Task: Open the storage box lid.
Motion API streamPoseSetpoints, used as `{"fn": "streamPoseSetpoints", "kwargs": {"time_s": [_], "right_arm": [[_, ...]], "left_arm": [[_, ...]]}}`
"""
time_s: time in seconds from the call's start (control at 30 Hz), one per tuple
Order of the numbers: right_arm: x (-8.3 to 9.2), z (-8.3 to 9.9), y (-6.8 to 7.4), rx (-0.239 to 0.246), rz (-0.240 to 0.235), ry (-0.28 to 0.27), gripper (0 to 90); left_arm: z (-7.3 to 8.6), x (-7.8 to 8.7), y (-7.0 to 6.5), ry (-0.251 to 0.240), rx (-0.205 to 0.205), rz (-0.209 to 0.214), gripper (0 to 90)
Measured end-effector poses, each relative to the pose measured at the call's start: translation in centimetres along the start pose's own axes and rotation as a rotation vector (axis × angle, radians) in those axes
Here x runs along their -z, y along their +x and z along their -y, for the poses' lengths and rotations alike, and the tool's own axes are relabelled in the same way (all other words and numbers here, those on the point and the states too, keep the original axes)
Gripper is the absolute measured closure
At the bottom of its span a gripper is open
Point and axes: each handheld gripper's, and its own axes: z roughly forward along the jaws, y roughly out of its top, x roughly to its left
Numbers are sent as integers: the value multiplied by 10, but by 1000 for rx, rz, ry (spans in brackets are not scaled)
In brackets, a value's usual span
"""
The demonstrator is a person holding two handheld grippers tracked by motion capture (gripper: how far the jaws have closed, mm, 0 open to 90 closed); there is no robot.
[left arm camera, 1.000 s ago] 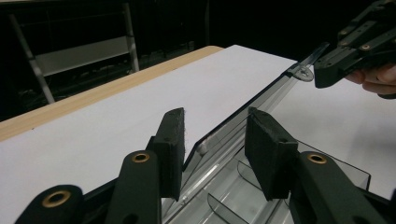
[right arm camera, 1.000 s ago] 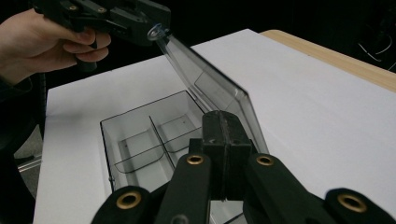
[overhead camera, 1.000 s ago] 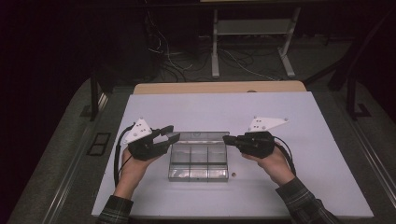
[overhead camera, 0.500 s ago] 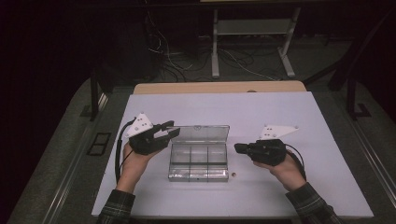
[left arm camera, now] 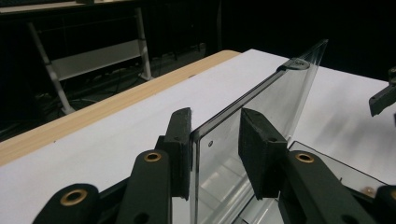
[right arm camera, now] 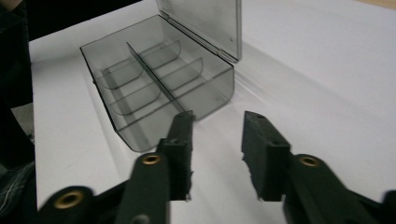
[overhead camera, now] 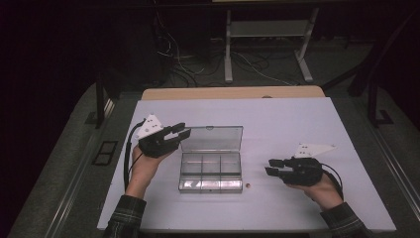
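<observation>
While the clear smoky plastic compartment box sits near the middle of the white bench, its hinged transparent lid stands raised at the far side. Inside, thin dividers split the tray into six cells. Left gripper: at the lid's left end, lid edge between the pads; in the left gripper view one pad lies against the lid and the other stands just off it, the jaws having been closing a little. Right gripper: right of the box, apart from it, nothing between its jaws, which have just been opening. One small brownish bead lies on the bench just beside the box's near right corner.
</observation>
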Motion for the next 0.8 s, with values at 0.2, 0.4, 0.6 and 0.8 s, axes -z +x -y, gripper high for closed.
{"fn": "streamPoseSetpoints", "kwargs": {"time_s": [0.2, 0.4, 0.6, 0.8], "right_arm": [[9, 14, -5, -15, 44, 9, 443], [16, 29, -6, -25, 89, 3, 364], [18, 40, -5, -27, 114, 10, 312], [22, 48, -4, -22, 127, 11, 295]], "left_arm": [[0, -5, 6, -4, 6, 0, 639], [-1, -10, 11, -9, 6, 2, 637], [-1, -16, 18, -13, 13, 11, 635], [0, -20, 23, -16, 27, 26, 630]]}}
